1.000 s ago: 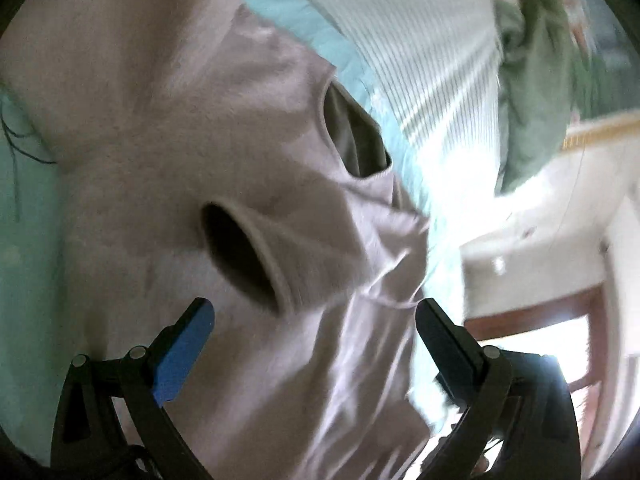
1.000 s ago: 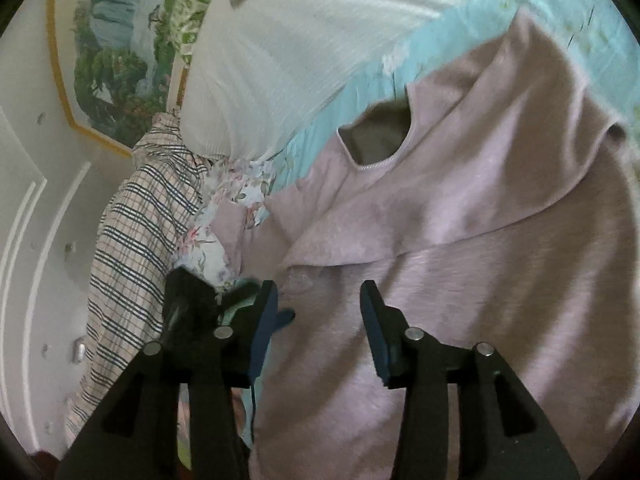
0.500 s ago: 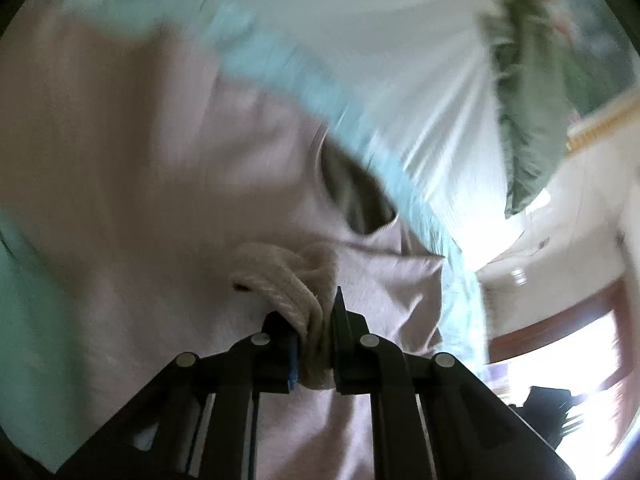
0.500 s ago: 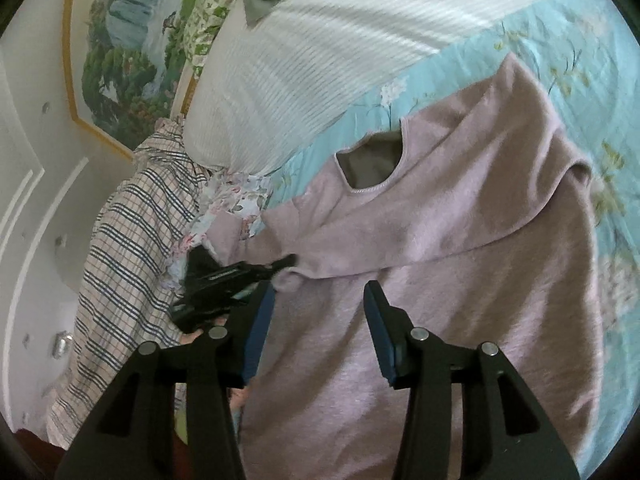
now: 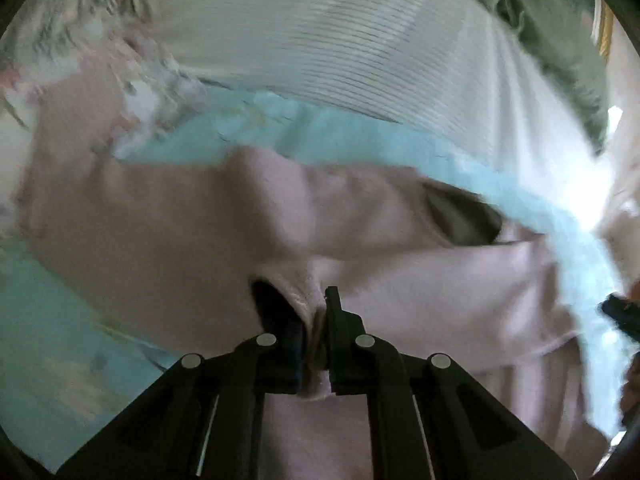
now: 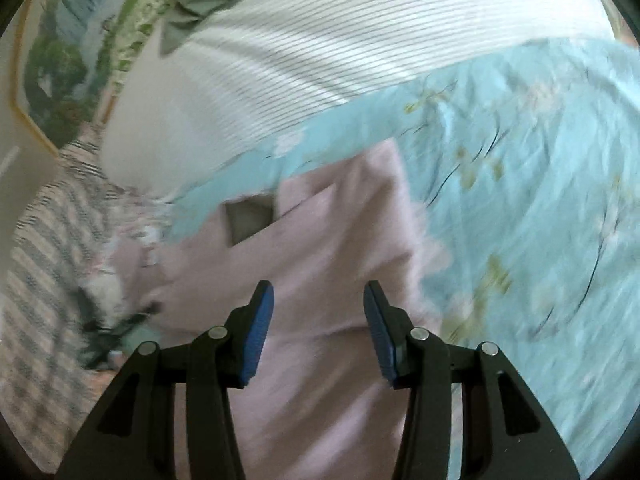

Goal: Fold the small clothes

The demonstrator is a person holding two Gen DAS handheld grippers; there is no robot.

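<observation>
A small pink sweater lies spread on a light blue floral bedsheet. Its dark neck opening faces the pillows. My left gripper is shut on a sleeve cuff of the sweater, with the fabric pinched between the jaws. In the right wrist view the sweater lies partly folded, with one side lying over the body. My right gripper is open and empty, hovering just above the sweater's body. Both views are motion-blurred.
A white striped pillow lies beyond the sweater. A checked cloth and a floral cloth lie at the left. A green cloth sits by the pillow. A framed landscape picture hangs behind.
My left gripper closed on the sleeve cuff and has carried it across the sweater. My right gripper stayed open and shifted right, so more blue sheet shows.
</observation>
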